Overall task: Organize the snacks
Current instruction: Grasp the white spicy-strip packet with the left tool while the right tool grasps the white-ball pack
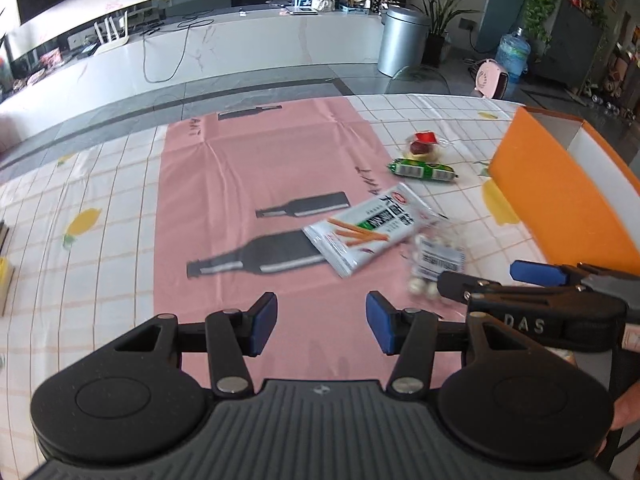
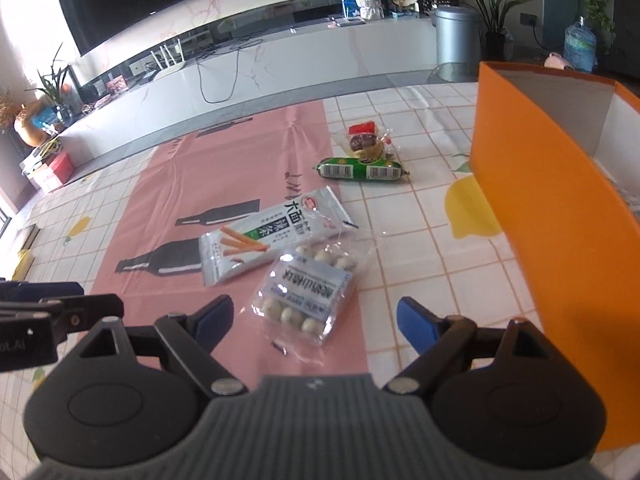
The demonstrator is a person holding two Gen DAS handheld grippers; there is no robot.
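Observation:
Four snacks lie on the table: a white stick-snack packet (image 2: 272, 236) (image 1: 370, 230), a clear bag of white balls (image 2: 310, 292) (image 1: 434, 264), a green sausage (image 2: 362, 169) (image 1: 422, 170) and a small clear-wrapped cake (image 2: 366, 140) (image 1: 424, 146). An orange box (image 2: 560, 216) (image 1: 568, 184) with a white inside stands open at the right. My right gripper (image 2: 316, 320) is open, low over the near end of the ball bag, nothing between its fingers. My left gripper (image 1: 322, 322) is open and empty over the pink mat, left of the snacks.
A pink mat (image 1: 256, 168) with bottle prints covers the middle of the checked tablecloth (image 1: 72, 200). The right gripper's fingers (image 1: 540, 274) cross the left wrist view at the right. Books or flat items sit at the table's far left edge (image 1: 6, 272).

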